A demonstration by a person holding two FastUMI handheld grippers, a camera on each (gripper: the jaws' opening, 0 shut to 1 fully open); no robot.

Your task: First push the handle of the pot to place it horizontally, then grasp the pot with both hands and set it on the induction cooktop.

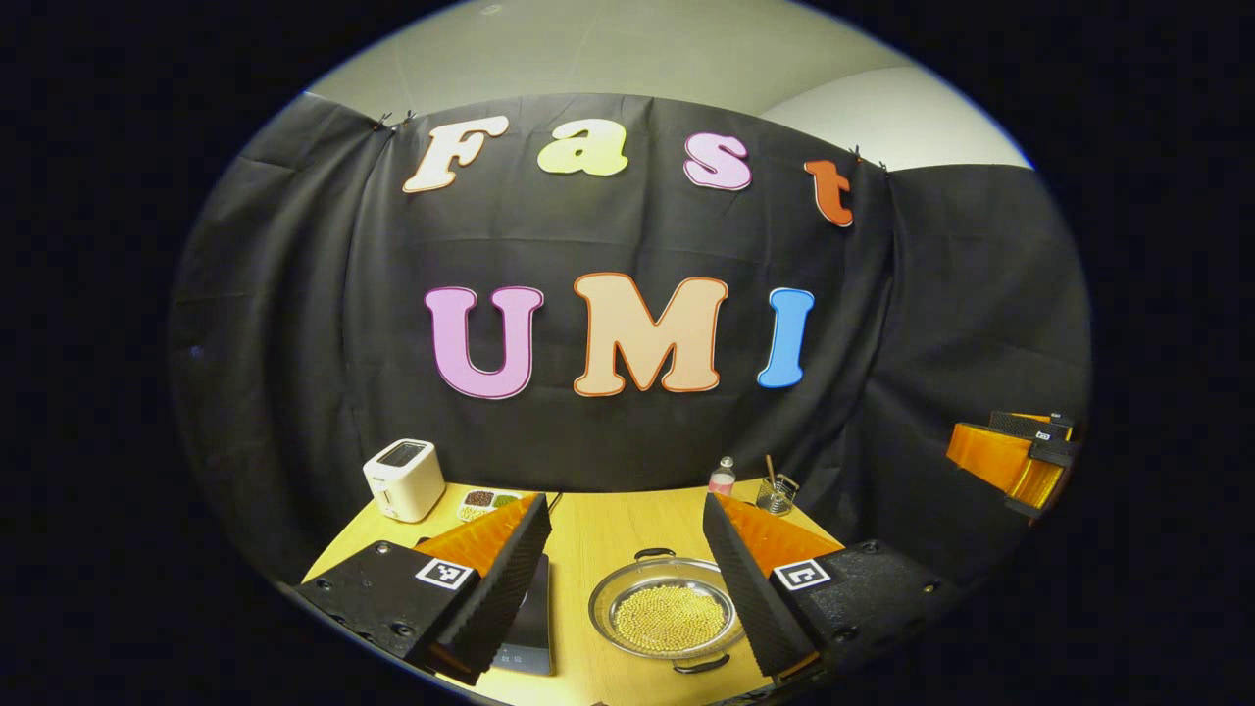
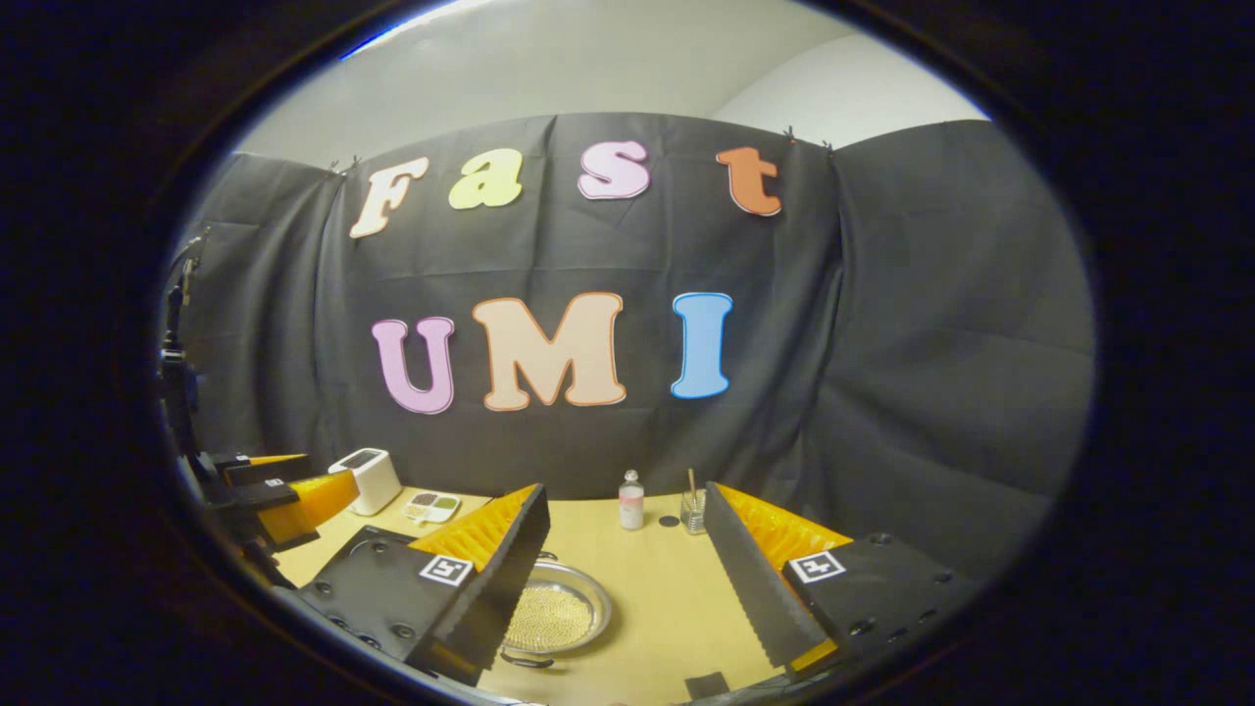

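Observation:
A shallow metal pot (image 1: 667,613) filled with small yellow beans sits on the wooden table (image 1: 608,529). One of its dark loop handles (image 1: 652,554) points away from me and the other points toward me. A black induction cooktop (image 1: 529,623) lies just left of the pot, partly hidden by my left gripper's finger. My left gripper (image 1: 626,510) hangs open above the table, apart from the pot. In the right gripper view the pot (image 2: 559,613) lies at lower left, half behind a finger. My right gripper (image 2: 626,495) is open and holds nothing.
At the table's back stand a white toaster (image 1: 402,479), a small tray of dishes (image 1: 485,503), a bottle (image 1: 723,478) and a glass with sticks (image 1: 777,493). The right gripper (image 1: 1020,456) hovers far right; the left gripper (image 2: 284,495) shows at left in the right gripper view.

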